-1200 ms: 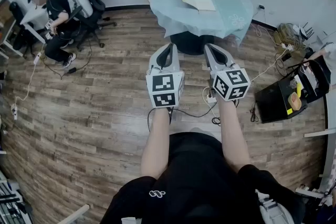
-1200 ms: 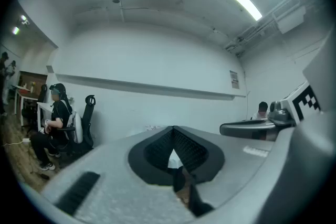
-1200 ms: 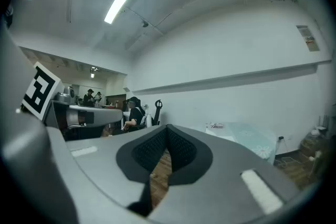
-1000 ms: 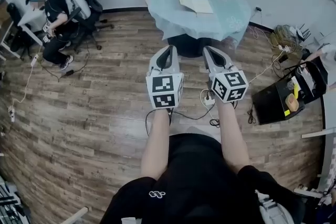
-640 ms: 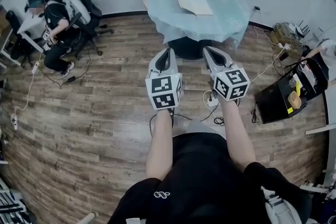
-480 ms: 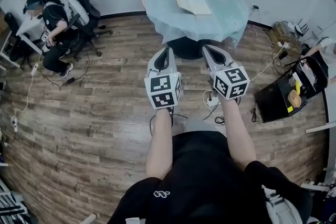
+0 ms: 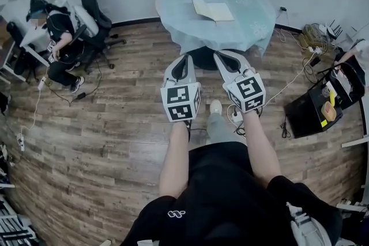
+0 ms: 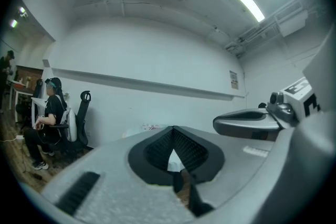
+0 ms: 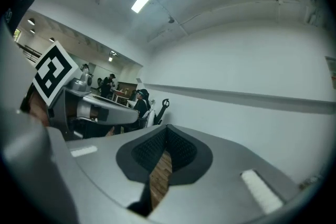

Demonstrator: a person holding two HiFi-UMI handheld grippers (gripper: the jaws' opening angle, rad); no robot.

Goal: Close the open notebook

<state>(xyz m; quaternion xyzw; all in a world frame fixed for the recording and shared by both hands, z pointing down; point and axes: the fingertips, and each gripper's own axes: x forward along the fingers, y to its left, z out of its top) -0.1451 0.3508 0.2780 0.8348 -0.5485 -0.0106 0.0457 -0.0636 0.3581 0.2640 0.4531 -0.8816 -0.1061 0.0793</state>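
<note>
Jaws of the left gripper (image 7: 185, 58) and of the right gripper (image 7: 219, 55) are both clenched on nothing. The approach is judged best finished at the near edge of the table (image 7: 253, 29), where one shut tip could slide under an outer page edge of the open notebook (image 7: 213, 10), which lies flat near the table's middle, slightly toward the far edge, and fold it over the spine. Both grippers point level, side by side, held out before the person (image 7: 225, 193) above the wooden floor (image 7: 104, 124), well apart from the table
</note>
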